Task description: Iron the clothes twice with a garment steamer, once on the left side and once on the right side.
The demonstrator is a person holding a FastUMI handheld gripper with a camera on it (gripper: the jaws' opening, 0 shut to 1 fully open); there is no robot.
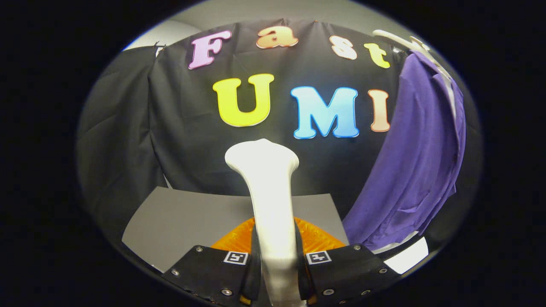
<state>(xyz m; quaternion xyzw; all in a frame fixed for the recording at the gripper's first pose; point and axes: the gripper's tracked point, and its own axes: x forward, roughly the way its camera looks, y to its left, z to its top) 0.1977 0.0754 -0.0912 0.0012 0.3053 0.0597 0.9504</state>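
white garment steamer point(268, 187): upright between fingers, head up | purple garment point(418, 162): hanging, right

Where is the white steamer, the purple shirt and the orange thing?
steamer point(271, 200): gripper view, on its white neck, held between the tool's fingers.
purple shirt point(418, 157): gripper view, on the hanging cloth's middle.
orange thing point(318, 238): gripper view, on its ribbed top beside the steamer.

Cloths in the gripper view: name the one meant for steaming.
The purple garment, hung on a white hanger, off to the side of the steamer clamped by the gripper; the black cloth is the backdrop.
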